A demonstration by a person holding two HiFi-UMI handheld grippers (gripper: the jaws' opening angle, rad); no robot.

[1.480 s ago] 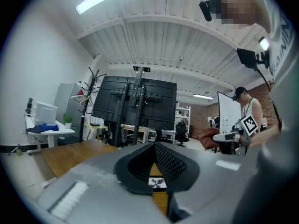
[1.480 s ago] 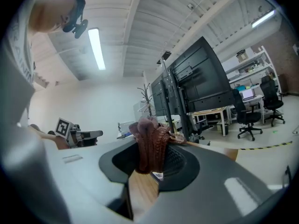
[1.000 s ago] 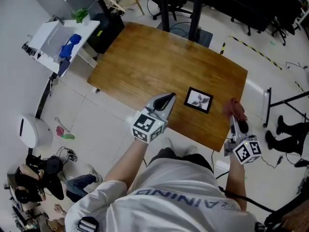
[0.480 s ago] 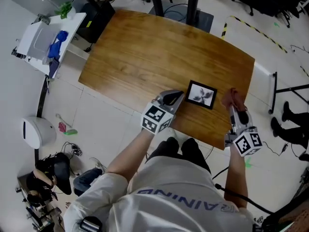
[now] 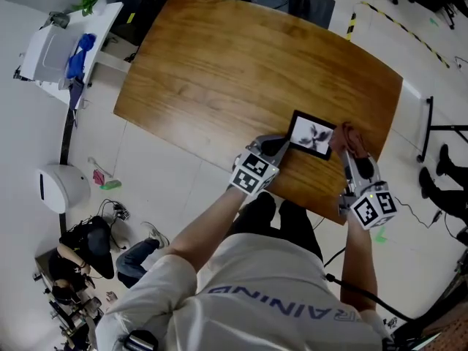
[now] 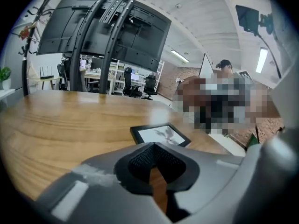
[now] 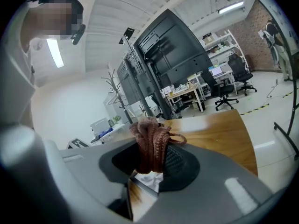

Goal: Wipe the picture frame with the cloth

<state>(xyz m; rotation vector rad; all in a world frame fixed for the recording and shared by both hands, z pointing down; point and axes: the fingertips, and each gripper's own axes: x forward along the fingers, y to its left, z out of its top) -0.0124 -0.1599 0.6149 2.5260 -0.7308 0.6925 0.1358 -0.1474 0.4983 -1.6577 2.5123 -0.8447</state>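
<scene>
The picture frame (image 5: 313, 135) lies flat on the wooden table (image 5: 219, 72), close to the edge where the person stands. It has a thin black rim. Inside is a pale picture with a dark figure like a branch.

The left gripper (image 5: 276, 146) is low at the frame's near left corner, just beside it. I cannot tell if it touches. Its jaws are closed together at the tips and nothing is between them. I think it is placed there to stop the frame from sliding during the wiping.

The right gripper (image 5: 352, 154) is at the frame's right side, and its jaws are pressed on a reddish-brown knitted cloth (image 7: 150, 141). The cloth is bunched and stands out past the tips, probably so that only soft material meets the glass. The right gripper view shows one corner of the frame directly under the cloth.
</scene>
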